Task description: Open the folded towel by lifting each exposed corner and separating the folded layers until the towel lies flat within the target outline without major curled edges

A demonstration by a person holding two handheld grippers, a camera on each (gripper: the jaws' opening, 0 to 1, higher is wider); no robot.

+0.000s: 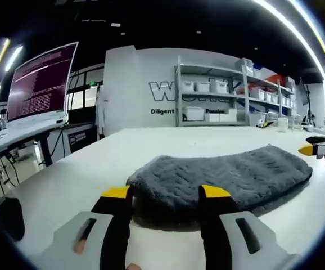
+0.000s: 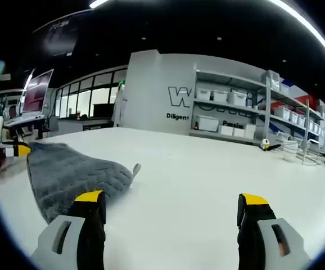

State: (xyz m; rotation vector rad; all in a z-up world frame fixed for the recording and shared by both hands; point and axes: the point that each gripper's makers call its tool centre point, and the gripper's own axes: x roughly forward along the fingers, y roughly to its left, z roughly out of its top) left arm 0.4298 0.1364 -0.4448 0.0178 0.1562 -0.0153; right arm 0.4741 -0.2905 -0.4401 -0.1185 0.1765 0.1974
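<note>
1. The grey towel lies folded on the white worktop.
2. The left gripper, fingers spread, straddles its near edge, seemingly to catch a layer.
3. The right gripper waits beside it, spread wide, holding nothing.

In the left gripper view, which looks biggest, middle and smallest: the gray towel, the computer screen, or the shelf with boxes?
1. Gray towel: looks biggest, but it lies nearest the camera.
2. Computer screen and shelf: they look about alike in size, so I won't rank them. Both stand farther back, so their real sizes may differ.
</note>
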